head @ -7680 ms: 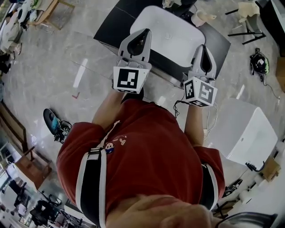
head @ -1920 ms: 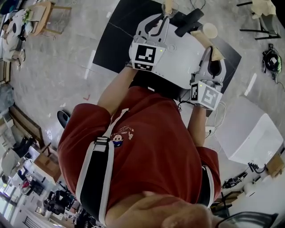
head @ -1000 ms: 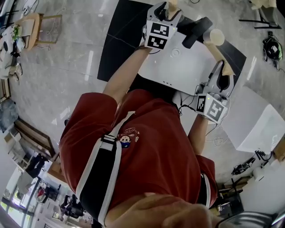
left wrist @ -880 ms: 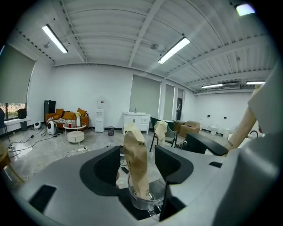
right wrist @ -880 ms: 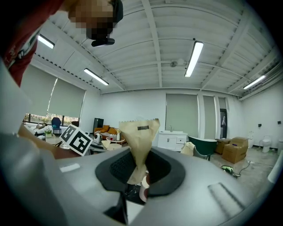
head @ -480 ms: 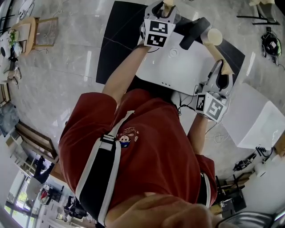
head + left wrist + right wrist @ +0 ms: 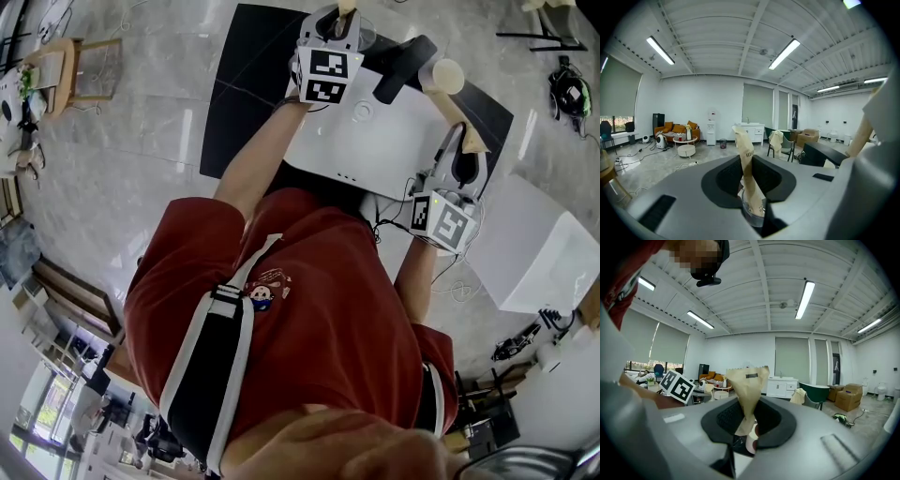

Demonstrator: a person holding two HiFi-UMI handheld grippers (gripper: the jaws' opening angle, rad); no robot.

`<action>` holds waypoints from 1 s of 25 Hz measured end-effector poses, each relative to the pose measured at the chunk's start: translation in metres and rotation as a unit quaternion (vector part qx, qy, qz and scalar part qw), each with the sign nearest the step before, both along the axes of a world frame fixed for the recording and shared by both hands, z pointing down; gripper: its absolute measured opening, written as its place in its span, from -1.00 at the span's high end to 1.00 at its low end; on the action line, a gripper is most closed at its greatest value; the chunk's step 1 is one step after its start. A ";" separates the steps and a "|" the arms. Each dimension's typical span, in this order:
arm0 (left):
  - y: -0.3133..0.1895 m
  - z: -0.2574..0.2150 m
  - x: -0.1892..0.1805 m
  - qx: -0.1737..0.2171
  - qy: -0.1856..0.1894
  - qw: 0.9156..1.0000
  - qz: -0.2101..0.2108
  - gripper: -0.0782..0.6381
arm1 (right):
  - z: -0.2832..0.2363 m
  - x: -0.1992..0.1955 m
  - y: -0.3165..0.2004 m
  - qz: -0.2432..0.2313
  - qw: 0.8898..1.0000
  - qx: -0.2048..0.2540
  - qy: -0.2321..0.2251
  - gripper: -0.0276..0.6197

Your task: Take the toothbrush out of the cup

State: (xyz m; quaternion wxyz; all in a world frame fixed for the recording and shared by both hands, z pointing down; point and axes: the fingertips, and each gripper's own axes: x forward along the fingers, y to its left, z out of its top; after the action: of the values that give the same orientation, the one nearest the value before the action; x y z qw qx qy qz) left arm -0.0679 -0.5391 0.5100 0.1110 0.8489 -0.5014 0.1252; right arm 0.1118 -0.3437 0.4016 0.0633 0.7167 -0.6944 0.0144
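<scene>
A clear glass cup [image 7: 752, 216] stands at the far edge of the white table [image 7: 375, 141]. In it stands a toothbrush in a tan paper wrapper [image 7: 744, 150], leaning slightly. My left gripper [image 7: 751, 186] has just been closing its jaws, and they now press on the wrapper just above the cup's rim. The head view shows that gripper [image 7: 339, 21] at the cup [image 7: 361, 36]. My right gripper [image 7: 459, 142] is at the table's right side, shut on a second tan paper packet [image 7: 746, 385].
A black bar-shaped object [image 7: 403, 67] lies on the table between the two grippers. A tan paper cup [image 7: 448, 75] stands beyond the right gripper. A white box [image 7: 534, 253] sits on the floor to the right, and a dark mat [image 7: 244, 84] lies under the table.
Since the earliest frame both grippers have reached out over the table, the left one up to the glass cup. Over the last second neither gripper has shifted noticeably.
</scene>
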 end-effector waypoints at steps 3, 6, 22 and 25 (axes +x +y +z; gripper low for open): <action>0.003 -0.009 -0.003 0.013 0.005 1.000 -0.005 0.60 | -0.002 0.001 -0.001 -0.003 1.000 0.005 -0.005 0.71; 0.005 -0.019 -0.005 0.028 0.010 1.000 -0.011 0.60 | -0.003 0.002 0.000 -0.006 1.000 0.008 -0.006 0.71; 0.053 -0.111 -0.024 0.144 0.008 0.989 -0.025 0.60 | -0.017 0.003 0.004 -0.028 0.999 0.042 -0.019 0.71; 0.069 -0.130 -0.027 0.166 0.008 0.986 -0.026 0.60 | -0.022 0.003 0.006 -0.034 0.998 0.051 -0.020 0.71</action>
State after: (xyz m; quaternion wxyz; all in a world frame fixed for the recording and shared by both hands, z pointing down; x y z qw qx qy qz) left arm -0.0947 -0.4700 0.3803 -0.0245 0.8430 -0.5364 0.0309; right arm 0.1146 -0.3381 0.3795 0.0137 0.6944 -0.7194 -0.0090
